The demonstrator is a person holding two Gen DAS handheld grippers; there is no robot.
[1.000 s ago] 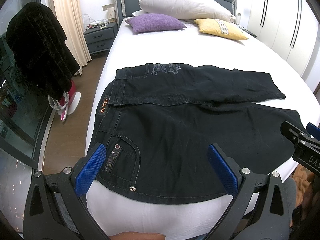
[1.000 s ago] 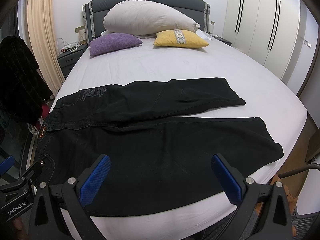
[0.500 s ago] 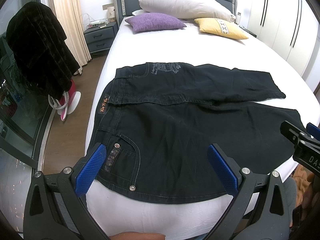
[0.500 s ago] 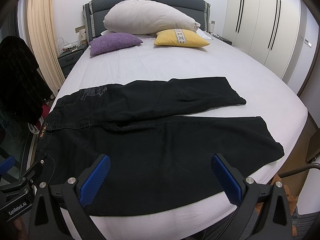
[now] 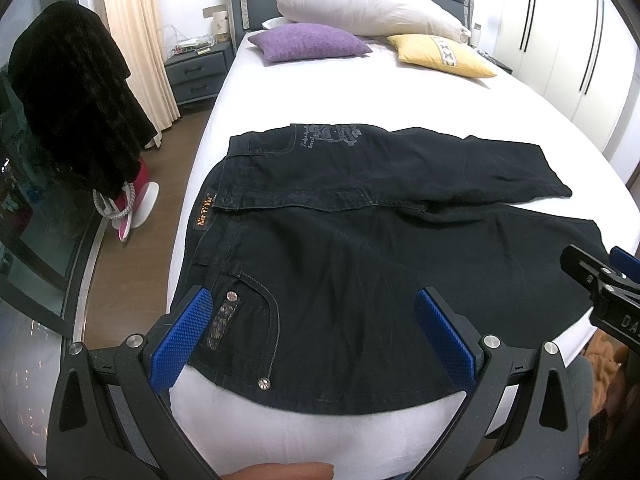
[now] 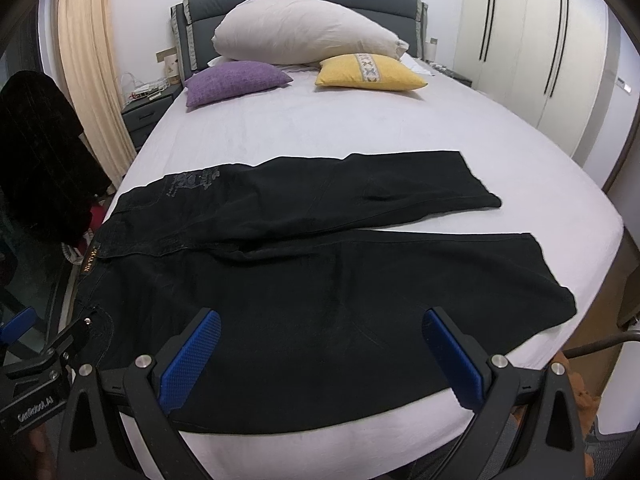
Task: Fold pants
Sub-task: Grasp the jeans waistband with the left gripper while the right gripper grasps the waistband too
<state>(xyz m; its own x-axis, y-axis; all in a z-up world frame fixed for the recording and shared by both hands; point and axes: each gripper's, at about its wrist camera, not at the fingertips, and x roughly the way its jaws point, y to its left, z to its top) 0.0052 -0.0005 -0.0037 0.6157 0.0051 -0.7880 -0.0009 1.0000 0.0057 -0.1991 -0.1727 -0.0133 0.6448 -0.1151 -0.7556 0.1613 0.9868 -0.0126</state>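
Note:
Black pants (image 5: 360, 240) (image 6: 320, 272) lie flat across the foot of the white bed (image 5: 360, 92) (image 6: 340, 128), waistband to the left and both legs spread out to the right. My left gripper (image 5: 314, 300) hovers open over the near hip pocket, above the pants' front edge. My right gripper (image 6: 320, 324) is open over the near leg, with nothing between its blue pads. Each gripper shows at the edge of the other's view.
A large white pillow (image 6: 304, 36), a purple cushion (image 6: 236, 80) and a yellow cushion (image 6: 368, 72) sit at the headboard. A nightstand (image 5: 196, 76) and a dark garment on a rack (image 5: 68, 100) stand left of the bed; wardrobes (image 6: 540, 52) line the right.
Both grippers have edged slightly forward toward the pants; the pants lie as before and both grippers stay open.

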